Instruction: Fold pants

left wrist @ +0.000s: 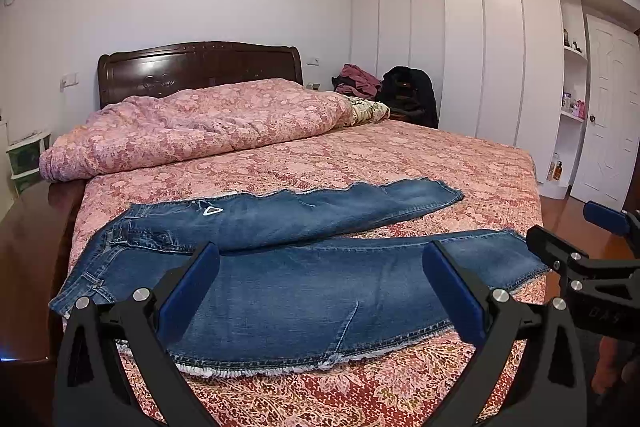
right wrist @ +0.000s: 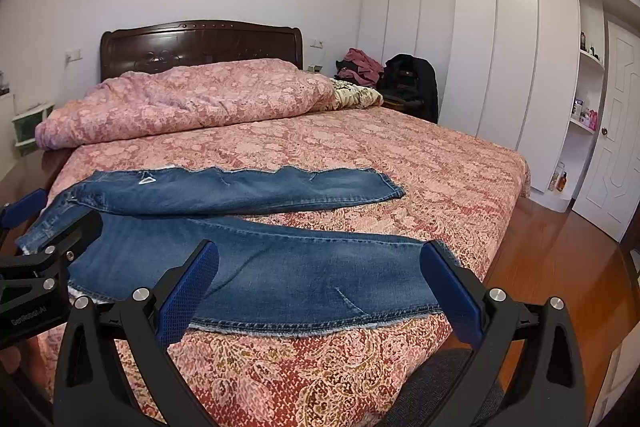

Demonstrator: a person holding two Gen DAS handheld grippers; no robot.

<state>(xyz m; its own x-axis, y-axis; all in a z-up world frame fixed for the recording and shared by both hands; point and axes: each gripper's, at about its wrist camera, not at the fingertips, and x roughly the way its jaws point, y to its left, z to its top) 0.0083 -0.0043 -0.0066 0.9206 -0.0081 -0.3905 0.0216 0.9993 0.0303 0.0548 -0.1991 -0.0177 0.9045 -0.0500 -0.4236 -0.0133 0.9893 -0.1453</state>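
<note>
Blue jeans (left wrist: 304,307) lie flat on the bed's pink-red patterned cover (left wrist: 400,155), waistband to the left and both legs stretched to the right in a narrow V. My left gripper (left wrist: 320,259) hovers open above the near leg, close to the thigh, with nothing between its blue pads. In the right wrist view the jeans (right wrist: 256,187) look the same, and my right gripper (right wrist: 320,255) stands open over the near leg's lower half. Each gripper shows at the edge of the other's view: the right gripper (left wrist: 568,227) and the left gripper (right wrist: 52,219).
A rolled pink quilt (left wrist: 192,123) lies across the head of the bed under a dark wooden headboard (left wrist: 200,63). Clothes are piled on a chair (left wrist: 400,91) at the far right corner. White wardrobes (left wrist: 500,47), a door (left wrist: 608,107) and wood floor (right wrist: 560,267) are to the right.
</note>
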